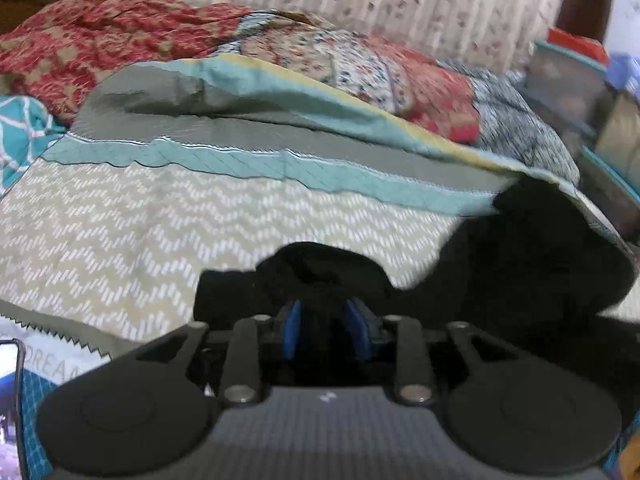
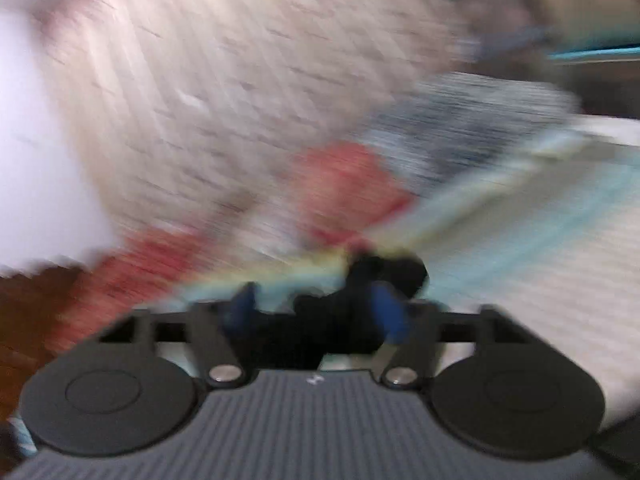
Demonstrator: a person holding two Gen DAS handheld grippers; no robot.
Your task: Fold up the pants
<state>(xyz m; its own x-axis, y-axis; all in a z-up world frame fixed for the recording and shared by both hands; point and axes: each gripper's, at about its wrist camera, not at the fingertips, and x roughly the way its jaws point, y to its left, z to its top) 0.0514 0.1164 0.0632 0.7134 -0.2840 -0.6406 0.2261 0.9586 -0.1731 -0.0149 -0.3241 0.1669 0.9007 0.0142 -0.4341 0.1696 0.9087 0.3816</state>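
While both tongs have black cloth between their blue pads, the step in hand seems to be carrying one part of the pants over for a fold. The left tongs (image 1: 326,330) are closed to a narrow gap with a bunch of the pants (image 1: 500,272) pinched in it; the dark cloth runs from there toward the right side of the bed cover (image 1: 160,216), under its lifted teal and grey border. The right tongs (image 2: 316,312) stand wider, with a lump of the same cloth between the pads, and it appears to be held, though the blur makes this uncertain. To do the fold well, I think both hands should travel at the same height and speed, keeping the cloth flat and stretched, and lay it down before letting go.

Most of the pants are hidden behind the tongs. Legs and waist cannot be told apart. The right view is smeared; only red and pale patches of bedding show.
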